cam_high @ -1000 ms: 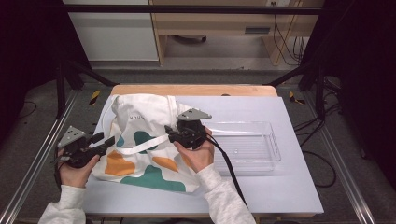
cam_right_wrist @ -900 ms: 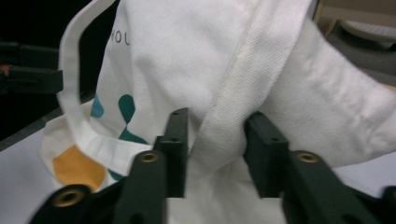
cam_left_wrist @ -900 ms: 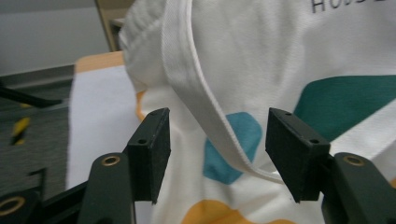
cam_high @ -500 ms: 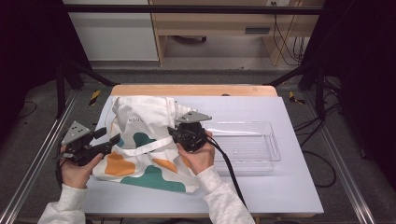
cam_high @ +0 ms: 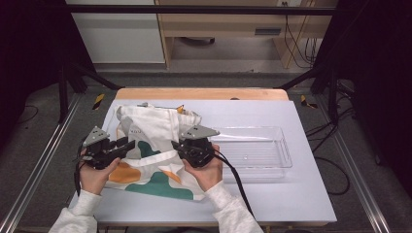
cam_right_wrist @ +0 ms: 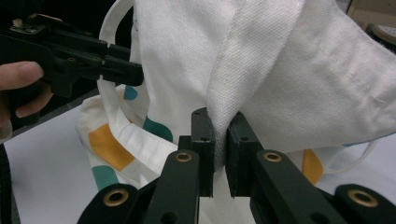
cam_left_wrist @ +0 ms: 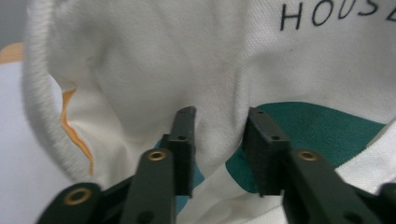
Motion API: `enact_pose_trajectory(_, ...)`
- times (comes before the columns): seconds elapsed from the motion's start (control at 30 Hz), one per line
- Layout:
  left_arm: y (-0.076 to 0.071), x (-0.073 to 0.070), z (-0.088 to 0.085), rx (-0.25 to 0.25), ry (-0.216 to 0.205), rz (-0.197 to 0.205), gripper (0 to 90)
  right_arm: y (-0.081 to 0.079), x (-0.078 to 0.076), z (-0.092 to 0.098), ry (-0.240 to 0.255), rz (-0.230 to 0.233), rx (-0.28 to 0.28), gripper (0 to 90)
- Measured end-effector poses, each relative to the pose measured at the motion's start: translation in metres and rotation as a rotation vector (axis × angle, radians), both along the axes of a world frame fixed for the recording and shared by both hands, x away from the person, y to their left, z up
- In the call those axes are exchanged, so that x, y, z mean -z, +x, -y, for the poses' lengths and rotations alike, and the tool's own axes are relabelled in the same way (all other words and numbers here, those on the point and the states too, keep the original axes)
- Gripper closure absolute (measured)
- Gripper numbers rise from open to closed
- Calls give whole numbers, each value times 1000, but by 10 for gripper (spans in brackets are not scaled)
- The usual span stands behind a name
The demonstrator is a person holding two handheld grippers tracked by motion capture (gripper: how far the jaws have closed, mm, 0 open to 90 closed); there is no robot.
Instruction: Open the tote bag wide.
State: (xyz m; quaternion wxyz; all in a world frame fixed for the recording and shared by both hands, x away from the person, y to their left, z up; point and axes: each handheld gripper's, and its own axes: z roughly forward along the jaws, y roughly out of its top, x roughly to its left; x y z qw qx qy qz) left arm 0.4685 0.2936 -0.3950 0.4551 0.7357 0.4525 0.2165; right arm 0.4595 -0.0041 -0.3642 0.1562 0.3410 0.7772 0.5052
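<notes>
While a fold of the tote bag (cam_right_wrist: 261, 70) is pinched by the right gripper (cam_right_wrist: 219, 126), its cloth is bracketed, unpinched, between the left gripper (cam_left_wrist: 219, 123) jaws, lately closing.

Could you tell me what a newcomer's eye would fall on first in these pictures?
The white tote bag with green and orange patches, rumpled at the table's left half. The right gripper pinches a fold of its cloth; the left gripper, its jaws just closing, has cloth between its fingers. A clear plastic tray sits to the right.
</notes>
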Motion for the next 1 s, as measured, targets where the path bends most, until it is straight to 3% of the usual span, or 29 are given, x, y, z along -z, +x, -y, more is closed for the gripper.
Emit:
enact_pose_trajectory(0.2,-2,2,2,22,9,-24,858,-4,5,-2,1,8,-20,830)
enact_pose_trajectory(0.37,-6,2,0,32,6,-24,879,-5,8,0,18,13,-17,740)
enact_pose_trajectory(0.4,-8,3,-1,33,12,-20,880,-7,7,2,37,24,-21,668)
enact_pose_trajectory(0.47,-14,4,-2,36,14,-15,881,-9,4,4,61,43,-14,615)
enact_pose_trajectory(0.67,-27,8,-4,51,33,-4,883,-14,-18,12,142,100,1,527)
enact_pose_trajectory(0.9,-36,15,-3,67,57,-1,888,-4,-37,7,173,133,47,638)
enact_pose_trajectory(1.0,-39,19,-3,75,60,-8,889,7,-45,-3,177,124,59,770)
